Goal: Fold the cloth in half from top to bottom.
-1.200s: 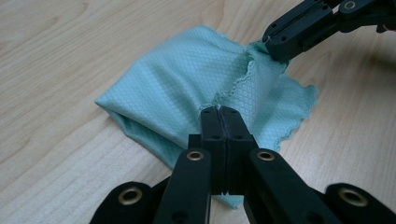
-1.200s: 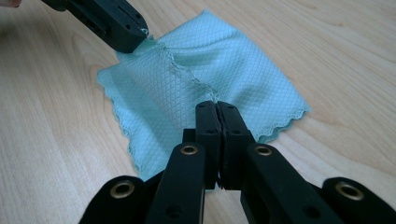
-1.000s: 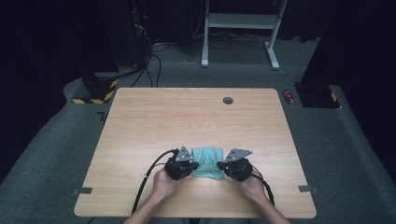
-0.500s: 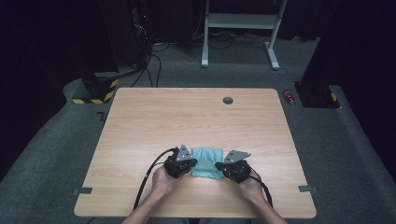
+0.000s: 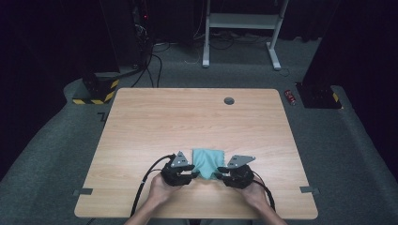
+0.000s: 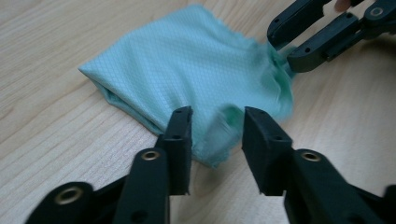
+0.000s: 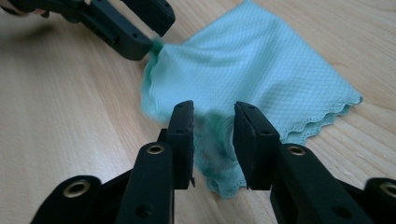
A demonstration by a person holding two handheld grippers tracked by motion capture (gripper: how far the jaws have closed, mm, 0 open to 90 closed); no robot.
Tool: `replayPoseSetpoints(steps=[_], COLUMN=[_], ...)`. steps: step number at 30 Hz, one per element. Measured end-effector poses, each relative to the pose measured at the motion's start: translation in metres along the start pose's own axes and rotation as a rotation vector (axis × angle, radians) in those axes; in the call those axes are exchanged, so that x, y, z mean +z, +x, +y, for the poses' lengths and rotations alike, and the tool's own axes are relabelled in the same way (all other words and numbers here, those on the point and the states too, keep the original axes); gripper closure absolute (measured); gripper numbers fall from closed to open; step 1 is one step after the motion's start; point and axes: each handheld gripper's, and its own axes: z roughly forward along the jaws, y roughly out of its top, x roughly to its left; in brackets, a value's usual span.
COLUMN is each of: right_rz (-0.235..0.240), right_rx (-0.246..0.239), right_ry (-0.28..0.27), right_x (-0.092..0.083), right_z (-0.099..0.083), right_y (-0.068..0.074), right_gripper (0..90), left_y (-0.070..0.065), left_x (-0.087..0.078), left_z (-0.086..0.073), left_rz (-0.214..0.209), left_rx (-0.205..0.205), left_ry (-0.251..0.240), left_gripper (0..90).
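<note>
Cloth (image 5: 209,161): folded, pale teal, diamond-textured weave, scalloped edge, lying on table (image 5: 187,117).

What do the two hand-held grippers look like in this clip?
Both the left gripper and the right gripper are black, each with a grey three-cornered plate on top and a black cable trailing back over the table. Close up, the jaws are blocky black bars with brass-coloured rivets. The forearms are bare, without sleeves.

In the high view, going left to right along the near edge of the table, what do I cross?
Left gripper → folded teal cloth → right gripper, all on the wooden table.
</note>
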Motion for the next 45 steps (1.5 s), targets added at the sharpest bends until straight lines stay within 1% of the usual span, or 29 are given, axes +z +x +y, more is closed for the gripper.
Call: replayPoseSetpoints(steps=[2,4,8,10,11,12,13,15,17,18,19,20,23,24,26,28,29,31,32,33,34,35,36,37,38,39,41,42,45], right_rz=[0.008,0.004,0.02,0.03,0.023,0.017,0.004,-0.022,-0.034,-0.041,-0.047,-0.06,-0.093,-0.108,-0.128,-0.143,-0.15,-0.151,-0.147,-0.148,-0.151,-0.159,-0.169,-0.178,-0.185,-0.193,-0.201,-0.202,-0.219], right_rx=[0.018,0.036,0.07,0.088,0.093,0.095,0.101,0.09,0.083,0.086,0.089,0.077,0.069,0.069,0.066,0.064,0.067,0.074,0.077,0.075,0.082,0.088,0.102,0.117,0.134,0.149,0.171,0.181,0.201], right_ry=[-0.021,-0.027,-0.048,-0.075,-0.084,-0.086,-0.074,-0.04,-0.008,0.013,0.027,0.044,0.076,0.086,0.104,0.111,0.108,0.085,0.075,0.069,0.064,0.06,0.055,0.049,0.045,0.042,0.03,0.028,0.034], right_x=[-0.004,-0.006,-0.004,-0.006,-0.008,-0.008,-0.007,-0.001,0.008,0.012,0.015,0.017,0.016,0.015,0.012,0.01,0.009,0.007,0.007,0.008,0.009,0.011,0.013,0.014,0.015,0.016,0.017,0.017,0.018], right_z=[0.0,0.001,0.005,0.007,0.008,0.009,0.01,0.011,0.012,0.012,0.012,0.011,0.007,0.006,0.004,0.002,0.003,0.006,0.008,0.01,0.013,0.015,0.017,0.018,0.019,0.021,0.023,0.024,0.025], right_y=[-0.002,-0.003,-0.005,-0.006,-0.006,-0.007,-0.006,-0.004,-0.002,-0.002,-0.002,-0.002,-0.005,-0.006,-0.007,-0.008,-0.009,-0.01,-0.011,-0.011,-0.012,-0.014,-0.015,-0.018,-0.021,-0.024,-0.029,-0.031,-0.036], right_gripper=[68.3,68.7,69.4,69.1,69.1,69.2,69.7,70.8,72.2,72.8,73.1,73.2,72.9,72.4,71.5,70.9,70.8,70.3,69.6,69.3,68.8,68.6,68.6,68.7,68.7,68.7,68.7,68.6,67.8], left_y=[0.001,0.003,0.008,0.009,0.009,0.009,0.008,0.007,0.005,0.004,0.004,0.004,0.004,0.003,0.002,0.001,0.001,0.005,0.008,0.011,0.016,0.021,0.026,0.031,0.035,0.038,0.043,0.044,0.047], left_x=[-0.005,-0.006,-0.002,-0.001,0.001,0.004,0.007,0.013,0.016,0.017,0.016,0.015,0.012,0.011,0.009,0.006,0.004,0.001,0.0,0.0,0.0,0.002,0.005,0.008,0.012,0.015,0.018,0.019,0.024], left_z=[0.001,0.003,0.007,0.009,0.01,0.01,0.01,0.008,0.007,0.006,0.005,0.004,-0.001,-0.002,-0.003,-0.002,-0.002,-0.001,0.001,0.003,0.006,0.009,0.012,0.015,0.017,0.019,0.023,0.024,0.025], left_rz=[-0.003,-0.003,-0.036,-0.051,-0.053,-0.049,-0.039,-0.023,-0.007,0.004,0.011,0.018,0.031,0.036,0.046,0.047,0.042,0.021,0.024,0.028,0.039,0.061,0.085,0.095,0.092,0.094,0.07,0.07,0.106], left_rx=[-0.018,-0.04,-0.085,-0.1,-0.101,-0.097,-0.092,-0.071,-0.043,-0.036,-0.017,-0.01,0.012,0.028,0.043,0.049,0.042,0.005,-0.012,-0.043,-0.064,-0.091,-0.115,-0.136,-0.153,-0.162,-0.177,-0.187,-0.205], left_ry=[-0.013,-0.021,-0.046,-0.057,-0.049,-0.033,-0.016,0.026,0.065,0.081,0.099,0.115,0.171,0.178,0.196,0.195,0.182,0.141,0.121,0.102,0.09,0.084,0.089,0.09,0.09,0.093,0.094,0.085,0.1], left_gripper=[58.1,56.4,55.5,55.0,54.5,54.2,54.1,54.3,54.2,54.2,54.2,54.2,53.5,53.0,52.3,50.3,49.7,49.6,49.5,49.4,49.5,50.2,52.1,53.9,55.5,56.3,55.8,54.9,54.4])
